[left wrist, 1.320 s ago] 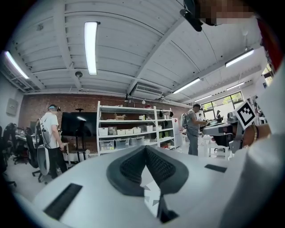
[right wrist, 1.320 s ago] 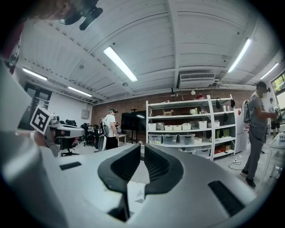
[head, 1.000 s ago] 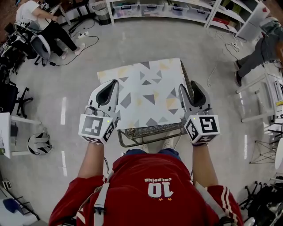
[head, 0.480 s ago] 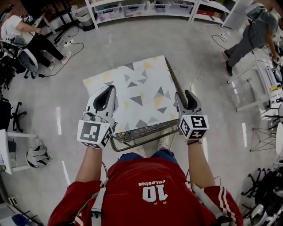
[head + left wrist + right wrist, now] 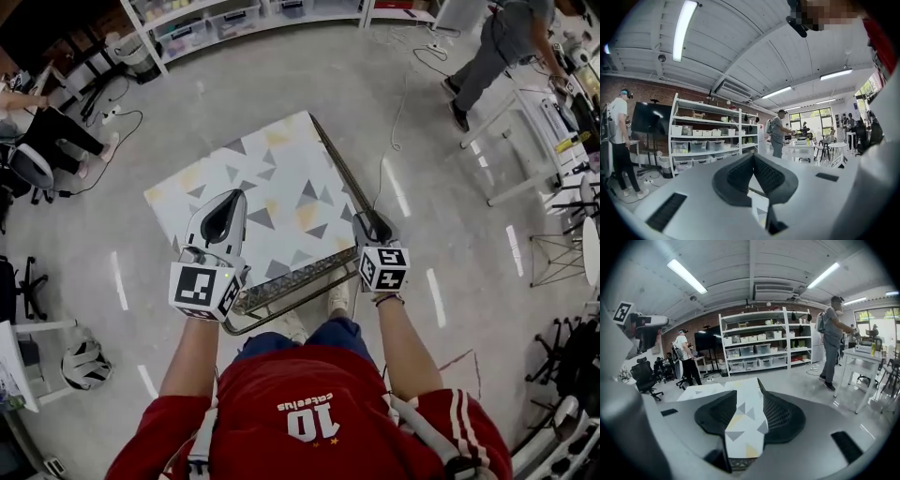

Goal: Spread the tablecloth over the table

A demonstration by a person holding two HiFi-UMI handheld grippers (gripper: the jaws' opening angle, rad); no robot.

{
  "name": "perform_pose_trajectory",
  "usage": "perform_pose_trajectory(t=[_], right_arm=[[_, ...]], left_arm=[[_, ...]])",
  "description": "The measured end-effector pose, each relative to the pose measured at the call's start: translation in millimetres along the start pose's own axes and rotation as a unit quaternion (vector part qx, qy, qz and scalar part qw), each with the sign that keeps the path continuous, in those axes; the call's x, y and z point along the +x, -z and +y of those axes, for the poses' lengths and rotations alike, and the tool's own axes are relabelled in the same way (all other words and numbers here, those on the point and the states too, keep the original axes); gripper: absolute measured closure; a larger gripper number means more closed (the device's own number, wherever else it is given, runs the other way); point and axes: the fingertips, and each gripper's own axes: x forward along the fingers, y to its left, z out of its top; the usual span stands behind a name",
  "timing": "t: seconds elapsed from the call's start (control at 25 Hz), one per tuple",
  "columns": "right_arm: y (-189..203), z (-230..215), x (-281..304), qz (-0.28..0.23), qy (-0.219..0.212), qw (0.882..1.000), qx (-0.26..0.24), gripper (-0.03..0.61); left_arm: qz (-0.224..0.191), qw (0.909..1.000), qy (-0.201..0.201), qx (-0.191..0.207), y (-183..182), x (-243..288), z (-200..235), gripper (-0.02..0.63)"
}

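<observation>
Both grippers are clamped at the near edge of the tablecloth (image 5: 272, 187). The right gripper (image 5: 746, 386) has a fold of the triangle print squarely between its closed jaws. The left gripper (image 5: 753, 157) has its tips together with a sliver of cloth showing behind them, so it looks pinched too. On the table (image 5: 286, 292) the near mesh strip and the right rail are bare. Beyond that the cloth lies flat out to the far edge. Judgement: mostly spread; what's left is squaring it over the near and right sides, then letting go.
</observation>
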Motion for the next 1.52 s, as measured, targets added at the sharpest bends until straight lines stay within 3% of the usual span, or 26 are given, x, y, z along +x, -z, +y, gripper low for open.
perform_pose_trajectory(t=[0.36,0.64,1.12,1.52], right_arm=[[105,-43,26,0.067,0.049,0.996,0.024,0.408],[165,-62,44,0.108,0.087,0.987,0.085,0.408],[210,-81,73,0.164,0.137,0.973,0.092,0.407],[215,-78,81,0.216,0.138,0.964,0.077,0.402]], left_arm=[[0.020,0.9988,0.044,0.011,21,17,-29,0.606],[0.037,0.9966,0.070,0.024,37,26,-43,0.606],[0.068,0.9941,0.076,0.038,59,28,-29,0.606],[0.075,0.9941,0.073,0.028,64,35,-15,0.606]])
